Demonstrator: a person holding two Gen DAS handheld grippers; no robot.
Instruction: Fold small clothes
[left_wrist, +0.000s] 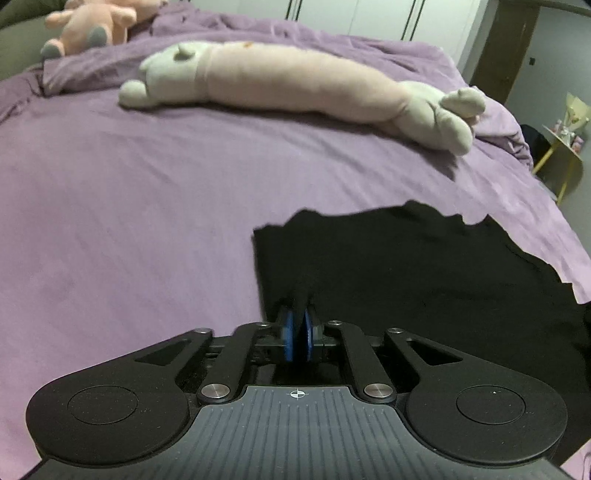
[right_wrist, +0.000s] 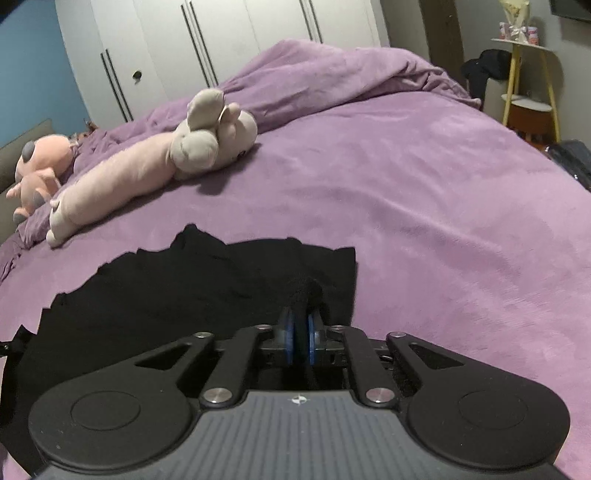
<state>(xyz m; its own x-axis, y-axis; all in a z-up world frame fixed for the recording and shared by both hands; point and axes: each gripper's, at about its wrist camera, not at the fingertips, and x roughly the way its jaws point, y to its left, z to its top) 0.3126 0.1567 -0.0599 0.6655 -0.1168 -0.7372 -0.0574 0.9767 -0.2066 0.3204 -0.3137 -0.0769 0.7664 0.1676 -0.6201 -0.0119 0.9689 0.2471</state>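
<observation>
A black garment (left_wrist: 424, 266) lies spread on the purple bed cover, its far edge ragged. In the left wrist view my left gripper (left_wrist: 297, 317) is shut on the garment's near left corner, with black cloth pinched between the blue pads. In the right wrist view the same black garment (right_wrist: 192, 284) stretches away to the left. My right gripper (right_wrist: 300, 325) is shut on its near right corner, and a bunched fold of cloth rises from between the blue pads. Both corners look slightly lifted off the cover.
A long pink and cream plush toy (left_wrist: 295, 85) lies across the bed beyond the garment, also plush toy (right_wrist: 147, 166). A smaller pink plush (left_wrist: 92, 26) sits by the rumpled duvet (right_wrist: 332, 74). White wardrobe doors (right_wrist: 221, 37) and a yellow side shelf (right_wrist: 528, 96) stand beyond the bed.
</observation>
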